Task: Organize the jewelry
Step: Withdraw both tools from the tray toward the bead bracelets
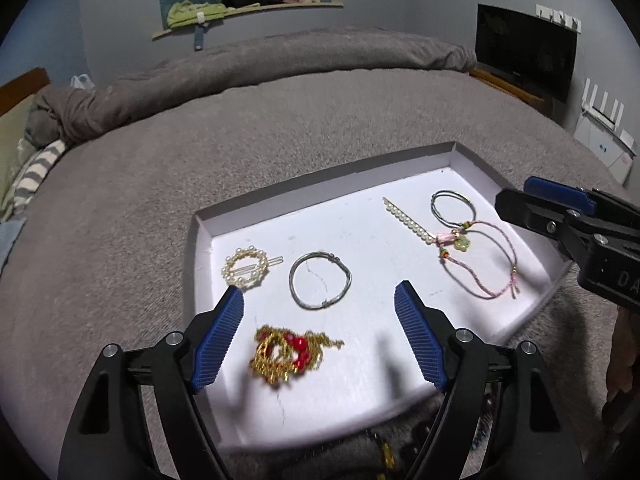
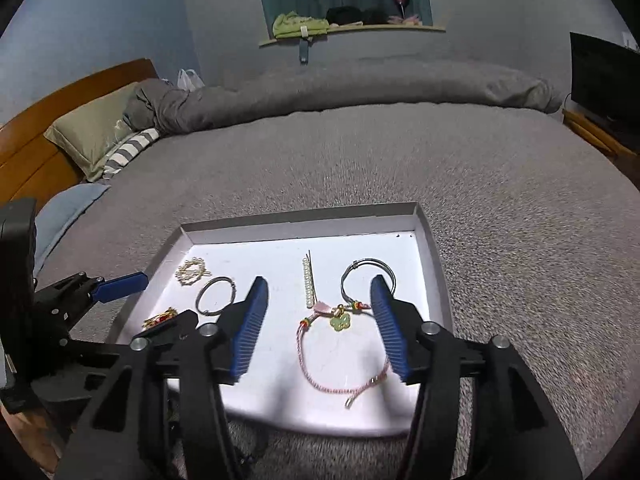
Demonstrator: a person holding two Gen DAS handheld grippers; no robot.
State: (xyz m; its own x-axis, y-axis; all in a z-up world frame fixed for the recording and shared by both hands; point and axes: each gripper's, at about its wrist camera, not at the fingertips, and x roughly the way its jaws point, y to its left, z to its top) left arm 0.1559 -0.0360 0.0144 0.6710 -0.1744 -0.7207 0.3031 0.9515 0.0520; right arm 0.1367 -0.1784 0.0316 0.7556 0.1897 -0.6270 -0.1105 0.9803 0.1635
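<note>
With both pairs of jaws standing apart and nothing between them, I read this as the moment right after a piece is laid down, so the job now is to clear out cleanly. My left gripper hangs spread over the gold-and-red chain piece, which lies bunched on the tray floor near the front edge and looks blurred. My right gripper is released too, with the pink cord bracelet and its green charm lying flat between the pads, not pressed by them.

To do this well, I would lift straight away from the white tray so neither finger drags a cord or hooks the thin hoop touching the bracelet. I judge the loose chain the likeliest to snag.

Other pieces sit spaced out: a pearl ring clip at the left, a silver bangle beside it, a pearl bar clip toward the right.

That tray rests on a grey blanket covering a bed, soft ground, so I keep pressure off it. Pillows lie by a wooden headboard, a dark screen stands at the right, and a shelf holds clothes on the far wall.
</note>
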